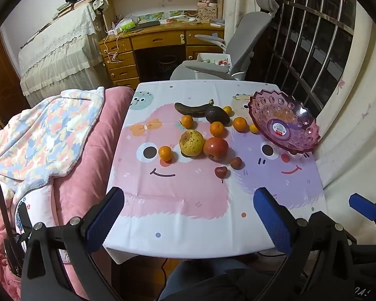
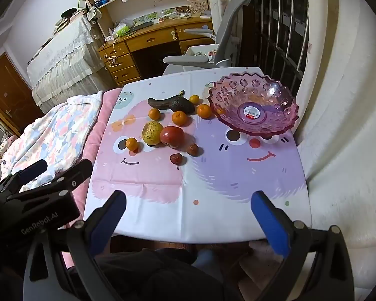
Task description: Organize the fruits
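Observation:
Fruit lies loose on the cartoon tablecloth (image 1: 188, 200): a dark banana (image 1: 191, 108), an avocado (image 1: 216, 115), several small oranges (image 1: 216, 129), a yellow pear (image 1: 191, 142), a red apple (image 1: 215, 148) and two small red fruits (image 1: 221, 171). An empty pink plastic bowl (image 1: 283, 123) stands at the far right, also in the right wrist view (image 2: 254, 106). My left gripper (image 1: 188, 215) is open and empty above the table's near edge. My right gripper (image 2: 188, 215) is open and empty, also at the near edge; the apple (image 2: 172, 136) lies well ahead of it.
A pink bed with a patterned blanket (image 1: 45, 138) adjoins the table's left side. A white cushioned surface (image 2: 343, 150) lies along the right. A grey office chair (image 1: 228, 57) and a wooden desk (image 1: 148, 42) stand beyond the far edge.

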Demonstrator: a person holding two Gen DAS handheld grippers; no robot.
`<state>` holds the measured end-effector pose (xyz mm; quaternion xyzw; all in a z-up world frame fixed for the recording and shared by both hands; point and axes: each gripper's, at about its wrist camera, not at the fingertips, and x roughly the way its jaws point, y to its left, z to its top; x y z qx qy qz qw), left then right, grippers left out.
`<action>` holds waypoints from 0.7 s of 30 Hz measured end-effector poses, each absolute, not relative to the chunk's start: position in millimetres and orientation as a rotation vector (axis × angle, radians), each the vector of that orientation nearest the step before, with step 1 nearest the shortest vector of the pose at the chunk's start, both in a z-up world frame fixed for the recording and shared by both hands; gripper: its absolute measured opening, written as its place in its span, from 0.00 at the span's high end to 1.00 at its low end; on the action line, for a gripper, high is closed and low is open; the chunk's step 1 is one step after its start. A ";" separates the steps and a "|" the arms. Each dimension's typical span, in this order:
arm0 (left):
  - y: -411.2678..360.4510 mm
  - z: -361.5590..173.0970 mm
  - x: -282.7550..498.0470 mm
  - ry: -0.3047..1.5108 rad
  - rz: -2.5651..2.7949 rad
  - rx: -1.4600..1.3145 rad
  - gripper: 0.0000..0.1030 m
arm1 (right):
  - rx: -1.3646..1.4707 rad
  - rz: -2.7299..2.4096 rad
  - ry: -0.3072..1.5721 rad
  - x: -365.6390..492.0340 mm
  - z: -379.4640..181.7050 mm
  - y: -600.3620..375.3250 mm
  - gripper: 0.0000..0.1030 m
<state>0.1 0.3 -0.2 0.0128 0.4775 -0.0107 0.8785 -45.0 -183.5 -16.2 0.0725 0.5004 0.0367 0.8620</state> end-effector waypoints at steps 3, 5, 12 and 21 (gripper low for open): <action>0.3 -0.3 0.3 0.996 -0.020 0.032 0.01 | 0.155 0.080 1.049 -44.7 -16.5 -184.1 0.03; -0.1 -0.1 0.2 0.994 -0.017 0.035 0.01 | 0.155 0.079 1.047 -44.7 -16.0 -184.4 0.03; -0.2 0.1 0.1 0.991 -0.017 0.035 0.01 | 0.157 0.081 1.046 -44.6 -15.8 -185.5 0.03; 0.0 -0.1 0.1 0.991 -0.019 0.033 0.01 | 0.156 0.081 1.045 -44.4 -15.0 -187.4 0.03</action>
